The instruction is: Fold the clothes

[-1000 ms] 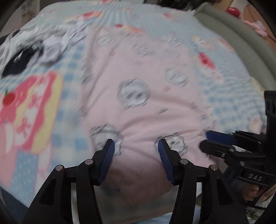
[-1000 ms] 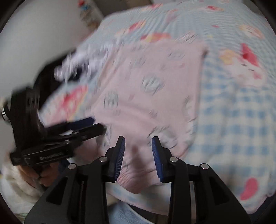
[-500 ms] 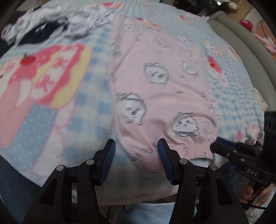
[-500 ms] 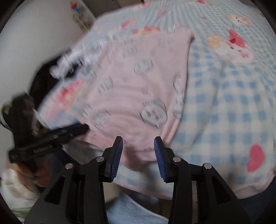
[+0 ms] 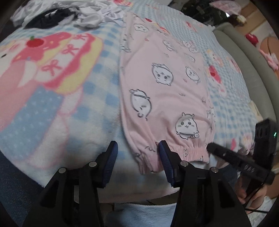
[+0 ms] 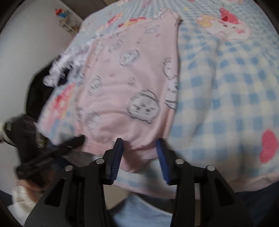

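On the checked fleece blanket (image 5: 97,97): pink printed pyjama trousers (image 5: 163,90) laid flat.
Both claws hover at the gathered elastic hem nearest the person; left gripper (image 5: 137,160) closing, gripping nothing, right gripper (image 6: 139,158) released; crumpled black-and-white clothes (image 5: 57,15) lie beyond the trousers.
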Demonstrator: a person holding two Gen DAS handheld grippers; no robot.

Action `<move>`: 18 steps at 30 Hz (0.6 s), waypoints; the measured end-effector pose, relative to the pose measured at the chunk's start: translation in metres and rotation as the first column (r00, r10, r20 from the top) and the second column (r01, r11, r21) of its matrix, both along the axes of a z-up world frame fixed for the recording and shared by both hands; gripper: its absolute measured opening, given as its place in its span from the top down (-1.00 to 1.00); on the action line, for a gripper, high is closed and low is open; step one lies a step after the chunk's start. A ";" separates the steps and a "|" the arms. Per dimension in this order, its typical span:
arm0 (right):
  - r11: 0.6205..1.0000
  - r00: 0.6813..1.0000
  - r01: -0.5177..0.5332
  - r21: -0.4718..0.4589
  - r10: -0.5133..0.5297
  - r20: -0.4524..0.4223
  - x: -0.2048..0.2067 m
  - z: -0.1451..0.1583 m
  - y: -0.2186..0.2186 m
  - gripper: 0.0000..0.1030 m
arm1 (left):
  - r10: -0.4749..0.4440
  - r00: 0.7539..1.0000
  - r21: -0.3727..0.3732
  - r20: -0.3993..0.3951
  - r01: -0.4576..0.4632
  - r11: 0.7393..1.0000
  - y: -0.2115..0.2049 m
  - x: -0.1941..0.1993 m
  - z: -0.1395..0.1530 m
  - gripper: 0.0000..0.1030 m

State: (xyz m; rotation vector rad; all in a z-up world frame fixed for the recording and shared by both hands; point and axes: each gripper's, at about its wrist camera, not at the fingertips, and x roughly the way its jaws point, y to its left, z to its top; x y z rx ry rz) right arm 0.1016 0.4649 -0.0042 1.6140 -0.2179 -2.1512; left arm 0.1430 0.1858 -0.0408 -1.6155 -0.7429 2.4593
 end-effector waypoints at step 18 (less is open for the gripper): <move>0.966 0.991 -0.129 -0.224 0.115 -0.072 0.014 0.047 0.024 0.79 | -0.020 0.988 0.229 -0.151 0.055 0.972 0.015 0.010 0.040 0.69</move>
